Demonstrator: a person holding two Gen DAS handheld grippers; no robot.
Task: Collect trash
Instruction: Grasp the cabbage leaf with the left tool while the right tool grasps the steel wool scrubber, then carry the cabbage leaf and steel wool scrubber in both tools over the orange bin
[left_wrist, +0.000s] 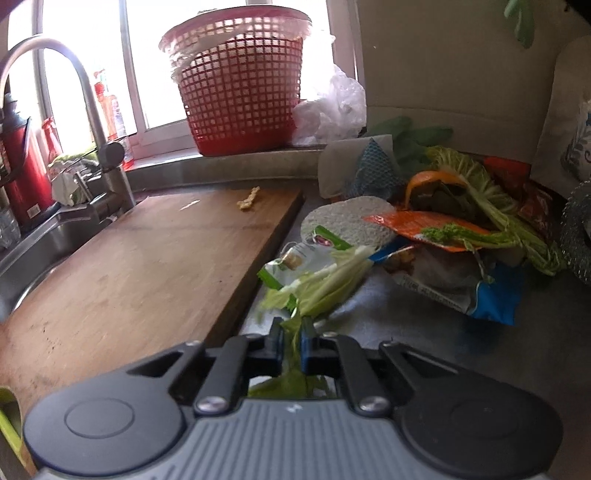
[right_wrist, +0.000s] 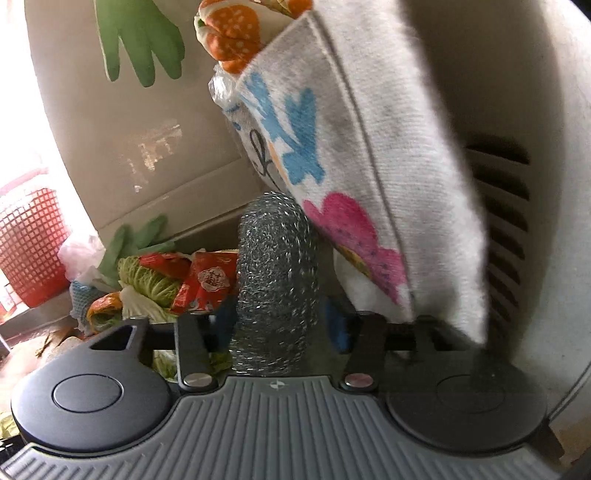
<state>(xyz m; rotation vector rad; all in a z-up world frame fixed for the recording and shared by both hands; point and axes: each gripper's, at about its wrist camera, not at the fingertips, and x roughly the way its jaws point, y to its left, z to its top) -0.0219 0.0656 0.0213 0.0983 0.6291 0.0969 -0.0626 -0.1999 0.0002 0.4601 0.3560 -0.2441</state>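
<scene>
Left tongs (left_wrist: 291, 341): closed on a limp cabbage leaf (left_wrist: 321, 284), pinched at its thin green end, the pale stalk trailing forward over a green snack wrapper (left_wrist: 286, 264) on the bench (left_wrist: 399, 314), just beside the wooden chopping board (left_wrist: 147, 258); risk: the leaf is soft and may tear or slide out of the pads on lifting; it may also drag the wrapper along.

Right tongs (right_wrist: 277, 321): jaws standing either side of a steel wool scourer (right_wrist: 275, 280); whether the pads press it cannot be told; a springy ball could squirm free; it may not be trash at all; the hanging printed towel (right_wrist: 369, 166) brushes close and could snag.

Remaining trash pile (left_wrist: 461, 236): wrappers, peel and leaves heaped near the wall; the red basket (left_wrist: 240, 96) stands on the sill well beyond, so a carry across the board invites drops.
</scene>
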